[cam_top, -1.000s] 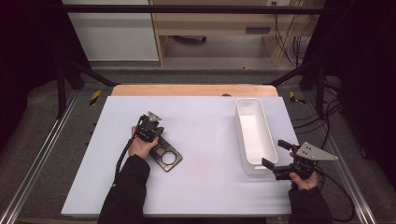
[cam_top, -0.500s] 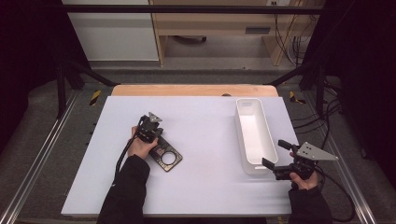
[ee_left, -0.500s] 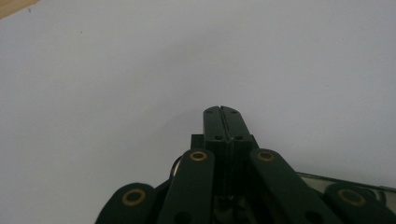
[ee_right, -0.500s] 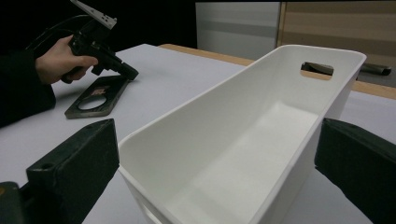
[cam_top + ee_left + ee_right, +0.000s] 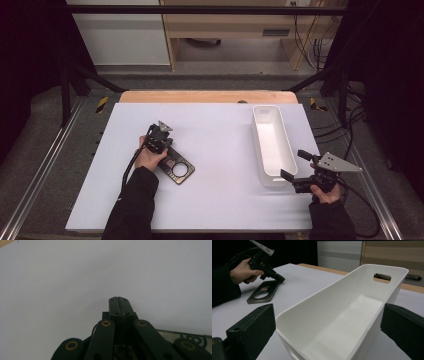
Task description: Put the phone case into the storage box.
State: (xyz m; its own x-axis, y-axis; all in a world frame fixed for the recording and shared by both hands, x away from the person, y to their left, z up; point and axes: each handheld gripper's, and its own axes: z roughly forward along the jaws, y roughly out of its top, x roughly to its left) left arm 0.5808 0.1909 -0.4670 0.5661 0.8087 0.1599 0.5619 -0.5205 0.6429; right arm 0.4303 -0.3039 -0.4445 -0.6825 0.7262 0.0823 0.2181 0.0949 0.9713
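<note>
**High view: left tool pressed on a dark plate, right tool spread at the white bin**

High view shows a white tabletop (image 5: 220, 200) with two hands working well apart from each other. The left tool (image 5: 159, 140) sits in the person's left hand (image 5: 148, 158) at the left-centre of the tabletop, pointing down at a dark flat plate (image 5: 177, 169) with a round hole in it. The plate lies flat on the tabletop, angled, with its far end under the tool. In the left gripper view, the tool's two black jaws stand pressed together with nothing between them, their tips over the bare white surface, and a glossy edge of the plate (image 5: 185, 336) shows at the lower right.

The right tool (image 5: 295, 167) is held in the right hand (image 5: 325, 192) at the near right corner of the tabletop. Its jaws stand wide apart, one on either side of the near end of a long white bin (image 5: 270, 137). The right gripper view shows the bin (image 5: 332, 305) empty, upright, with a slot handle in its far wall, and the jaw pads set clear of its walls on both sides. Whether either pad touches the bin cannot be told. Beyond the bin, the same view shows the left tool (image 5: 277, 278) resting on the far end of the plate (image 5: 263, 291).
</note>
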